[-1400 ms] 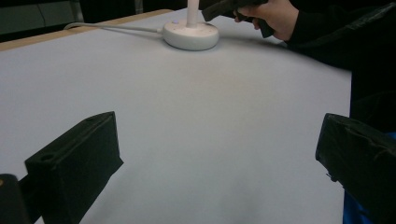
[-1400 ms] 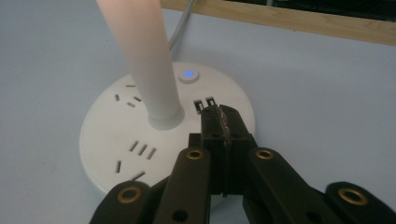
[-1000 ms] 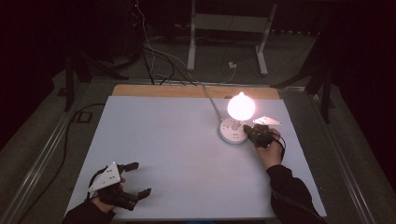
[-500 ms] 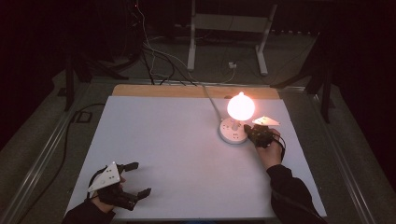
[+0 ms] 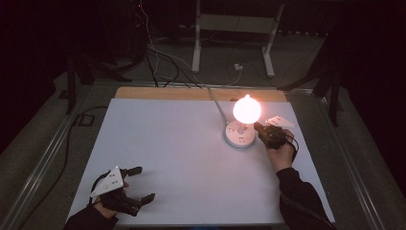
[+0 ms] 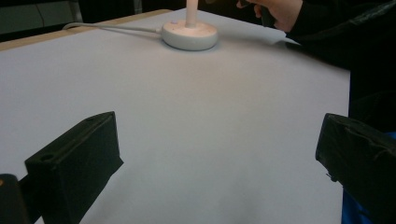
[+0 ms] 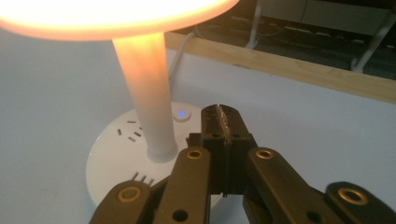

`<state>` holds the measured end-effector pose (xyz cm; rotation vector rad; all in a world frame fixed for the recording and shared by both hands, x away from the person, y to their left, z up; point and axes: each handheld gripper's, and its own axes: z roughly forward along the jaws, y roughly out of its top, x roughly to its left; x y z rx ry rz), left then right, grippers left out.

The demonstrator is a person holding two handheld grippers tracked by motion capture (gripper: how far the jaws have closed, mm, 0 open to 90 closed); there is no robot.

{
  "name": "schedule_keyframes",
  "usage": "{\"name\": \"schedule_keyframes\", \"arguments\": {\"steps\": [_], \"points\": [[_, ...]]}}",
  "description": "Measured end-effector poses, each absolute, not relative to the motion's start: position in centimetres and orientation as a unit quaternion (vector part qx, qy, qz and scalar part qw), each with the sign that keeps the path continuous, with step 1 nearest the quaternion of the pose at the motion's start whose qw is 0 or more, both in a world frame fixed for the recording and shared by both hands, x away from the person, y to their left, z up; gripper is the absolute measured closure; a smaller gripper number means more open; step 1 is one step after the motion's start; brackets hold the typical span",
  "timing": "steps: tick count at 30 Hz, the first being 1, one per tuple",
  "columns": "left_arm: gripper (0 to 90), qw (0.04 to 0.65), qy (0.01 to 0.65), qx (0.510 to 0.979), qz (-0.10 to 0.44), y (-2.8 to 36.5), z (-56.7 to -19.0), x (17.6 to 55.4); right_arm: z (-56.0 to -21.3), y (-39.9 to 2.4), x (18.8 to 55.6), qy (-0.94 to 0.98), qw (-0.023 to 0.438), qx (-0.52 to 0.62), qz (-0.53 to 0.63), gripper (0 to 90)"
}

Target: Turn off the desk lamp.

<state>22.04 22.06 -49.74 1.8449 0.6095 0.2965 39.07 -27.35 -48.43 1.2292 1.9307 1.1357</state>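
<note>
Your right hand-held gripper (image 5: 260, 128) sits at the lamp (image 5: 244, 125), on the right side of the white tabletop (image 5: 182, 153) toward its far edge. Its jaws are pressed fully together with nothing between them. In the right gripper view the closed tips (image 7: 219, 122) hover over the lamp's round white base (image 7: 116, 154), just beside the small button (image 7: 181, 113) with its blue light and to the right of the stem (image 7: 147, 93). Whether the tips touch the base, I cannot tell. The lamp is lit: its globe glows orange-white above the base, and its cord (image 5: 216, 103) runs off toward the back edge of the tabletop.

Your left hand-held gripper (image 5: 136, 184) rests near the front left corner, well apart from the lamp. Its jaws stand wide apart and hold nothing; the left gripper view shows bare tabletop between them, with the lamp base (image 6: 189, 35) far off beyond.
</note>
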Motion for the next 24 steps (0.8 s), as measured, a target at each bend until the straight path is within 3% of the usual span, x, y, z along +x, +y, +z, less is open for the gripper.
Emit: {"name": "schedule_keyframes", "arguments": {"steps": [24], "points": [[0.5,0.555,0.258,0.781,0.125,22.1,-49.7,22.0,-51.3,-26.5,39.7,0.748,0.273,0.465,0.388,89.4]]}}
